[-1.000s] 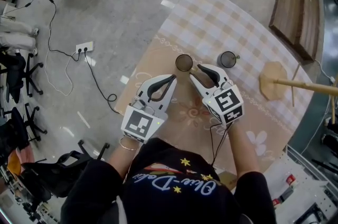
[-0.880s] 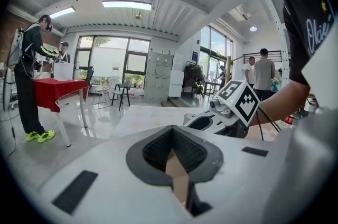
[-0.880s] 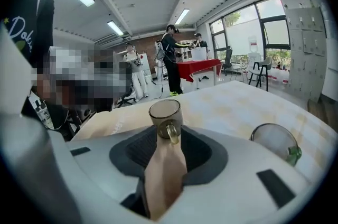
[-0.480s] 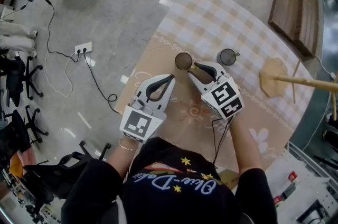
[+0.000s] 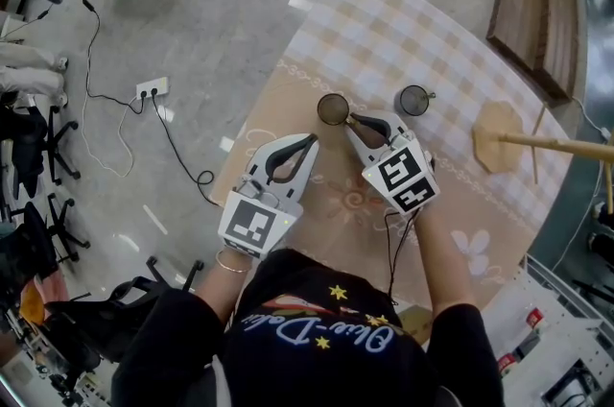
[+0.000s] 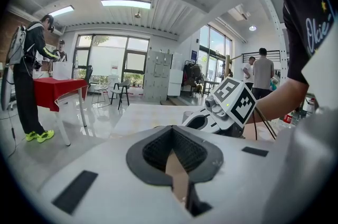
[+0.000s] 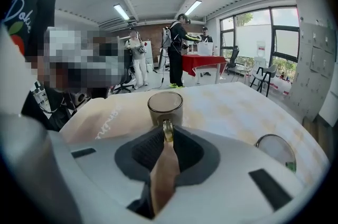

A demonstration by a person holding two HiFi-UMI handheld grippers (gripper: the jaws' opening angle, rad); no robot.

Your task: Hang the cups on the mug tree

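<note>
Two cups left of mug tree (image 5: pixel 497 146): brown cup (image 5: pixel 334 110) farther, clear cup (image 5: pixel 413 100) nearer. Brown cup's handle pinched by right gripper (image 7: pixel 167 132), jaws just closing, plain only in right gripper view; tree only in head view. Left gripper (image 5: pixel 310 141) pressed together, empty.

On the table (image 5: pixel 384 21): left cup (image 5: pixel 334 110), right cup (image 5: pixel 413 100), mug tree (image 5: pixel 494 146) rightmost.

From the near cup (image 5: pixel 333 110) rightward to the mug tree (image 5: pixel 495 146) at the table's (image 5: pixel 384 21) right edge, the second cup (image 5: pixel 413 100) stands roughly in your way, with bare cloth behind both cups and between that cup and the tree, while your left gripper (image 5: pixel 309 142) sits near the near cup's left-front side.
</note>
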